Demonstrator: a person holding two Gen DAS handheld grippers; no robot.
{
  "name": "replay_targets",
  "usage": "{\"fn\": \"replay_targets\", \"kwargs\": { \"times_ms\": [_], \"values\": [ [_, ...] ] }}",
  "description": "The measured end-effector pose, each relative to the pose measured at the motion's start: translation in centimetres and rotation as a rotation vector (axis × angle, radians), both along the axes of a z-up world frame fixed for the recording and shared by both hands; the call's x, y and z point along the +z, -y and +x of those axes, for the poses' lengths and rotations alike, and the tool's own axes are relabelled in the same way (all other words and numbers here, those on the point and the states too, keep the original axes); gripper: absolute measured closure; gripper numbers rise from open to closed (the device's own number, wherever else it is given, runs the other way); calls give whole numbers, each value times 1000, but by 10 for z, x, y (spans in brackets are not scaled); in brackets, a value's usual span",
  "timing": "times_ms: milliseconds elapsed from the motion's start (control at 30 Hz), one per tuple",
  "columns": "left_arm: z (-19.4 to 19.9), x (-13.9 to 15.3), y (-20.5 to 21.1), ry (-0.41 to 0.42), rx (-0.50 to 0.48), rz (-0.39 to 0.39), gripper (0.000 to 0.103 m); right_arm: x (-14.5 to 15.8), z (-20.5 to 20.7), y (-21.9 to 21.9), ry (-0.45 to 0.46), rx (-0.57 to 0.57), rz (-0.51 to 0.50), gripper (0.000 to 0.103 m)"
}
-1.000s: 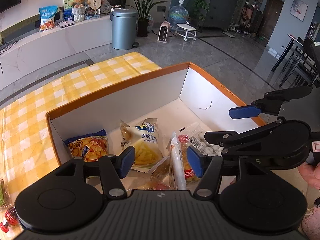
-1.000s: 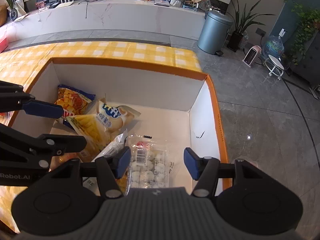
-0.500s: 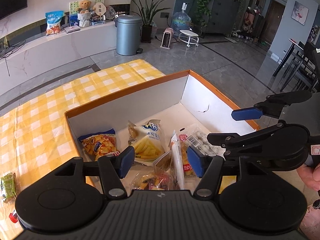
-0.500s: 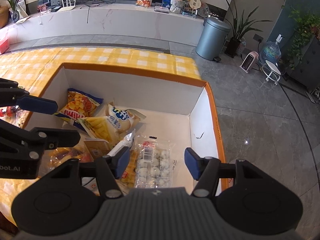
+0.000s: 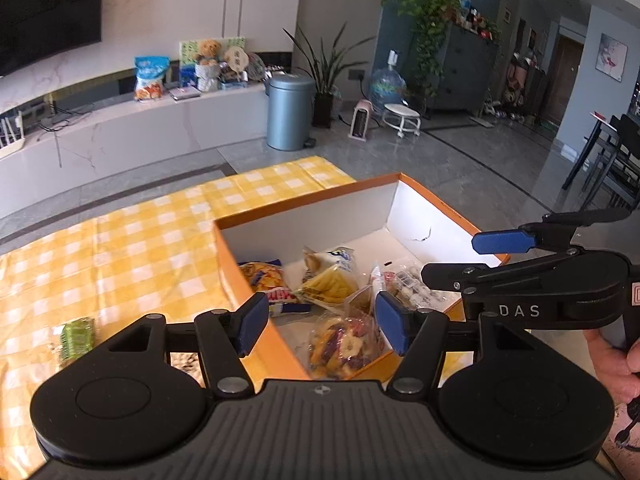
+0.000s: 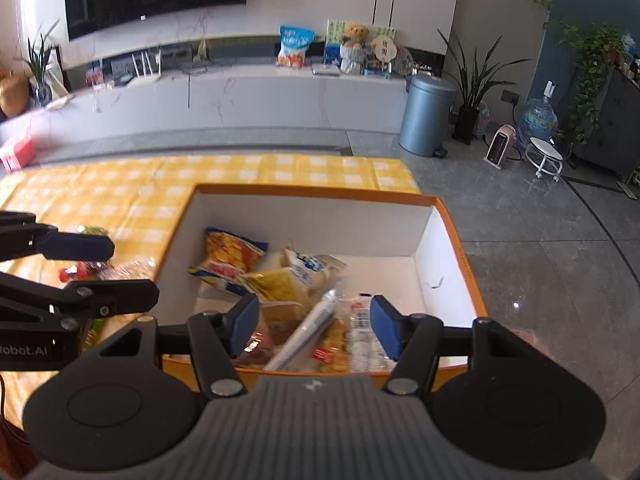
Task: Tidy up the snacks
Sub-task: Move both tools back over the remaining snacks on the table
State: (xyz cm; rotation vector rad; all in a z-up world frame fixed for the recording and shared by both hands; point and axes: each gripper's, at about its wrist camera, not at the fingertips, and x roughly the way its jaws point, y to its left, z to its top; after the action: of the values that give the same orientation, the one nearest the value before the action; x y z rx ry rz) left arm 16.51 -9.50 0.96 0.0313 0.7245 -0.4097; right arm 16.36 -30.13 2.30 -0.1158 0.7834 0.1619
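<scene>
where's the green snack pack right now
In the left wrist view the green snack pack lies on the yellow checked tablecloth, outside the orange box to its left, just beyond the left gripper.

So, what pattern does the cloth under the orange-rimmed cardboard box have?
Yellow and white checks on the cloth, beside the cardboard box; clearest in the left wrist view.

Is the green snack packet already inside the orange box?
No, the green packet lies on the yellow checked cloth, outside the orange box.
</scene>
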Motion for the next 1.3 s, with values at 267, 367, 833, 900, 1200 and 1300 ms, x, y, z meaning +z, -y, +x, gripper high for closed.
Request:
{"fn": "replay_targets", "kwargs": {
  "times_ms": [267, 367, 833, 900, 1200, 1300],
  "values": [
    [-43, 6, -43, 63, 99, -22, 28, -2, -41, -35, 61, -9, 113, 41],
    [-56, 3, -60, 69, 147, -30, 28, -5, -56, -55, 83, 3, 121, 41],
    [-100, -35, -135, 66, 299, 0, 26, -34, -110, -135, 132, 89, 133, 41],
    [-103, -42, -141, 57, 312, 16, 26, -41, -113, -143, 118, 98, 132, 41],
    [-113, -64, -166, 30, 335, 4, 26, -67, -115, -173, 59, 130, 123, 41],
    [-113, -66, -169, 39, 343, -1, 26, -70, -112, -178, 54, 125, 121, 41]
  ]
}}
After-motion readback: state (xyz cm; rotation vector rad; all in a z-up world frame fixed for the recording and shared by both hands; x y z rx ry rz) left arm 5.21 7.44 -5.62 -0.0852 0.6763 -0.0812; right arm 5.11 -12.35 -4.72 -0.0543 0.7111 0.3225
